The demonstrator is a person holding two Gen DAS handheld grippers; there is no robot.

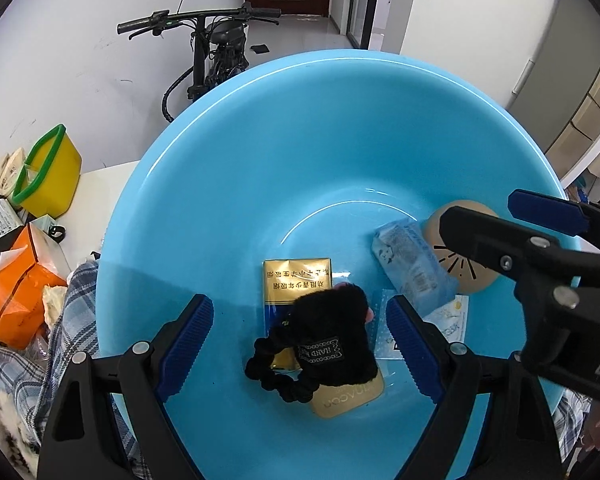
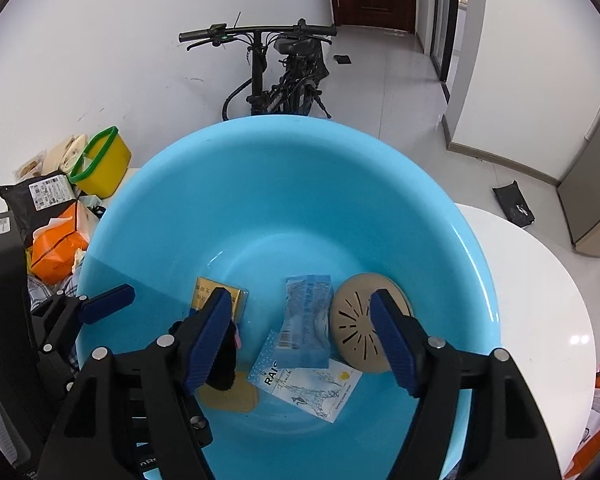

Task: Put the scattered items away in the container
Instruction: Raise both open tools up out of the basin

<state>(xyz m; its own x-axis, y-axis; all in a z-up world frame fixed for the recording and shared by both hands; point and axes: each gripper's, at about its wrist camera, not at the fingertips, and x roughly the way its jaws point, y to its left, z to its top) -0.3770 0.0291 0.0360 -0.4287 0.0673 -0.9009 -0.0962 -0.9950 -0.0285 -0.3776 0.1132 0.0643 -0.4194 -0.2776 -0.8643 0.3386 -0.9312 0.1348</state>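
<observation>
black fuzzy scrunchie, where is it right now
In the blue basin, the black fuzzy scrunchie lies on the gold cigarette pack, between the open left gripper fingers.

blue basin [image 1: 260, 152]: 1 | cigarette pack [image 1: 296, 284]: 1 | black hair scrunchie [image 1: 328, 344]: 1 | blue tissue pack [image 2: 306, 320]: 1 | tan vented disc [image 2: 356, 320]: 1 | printed sachet [image 2: 312, 388]: 1 | gold card [image 1: 348, 394]: 1 | yellow bin [image 1: 50, 174]: 1 | bicycle [image 2: 276, 68]: 1
</observation>
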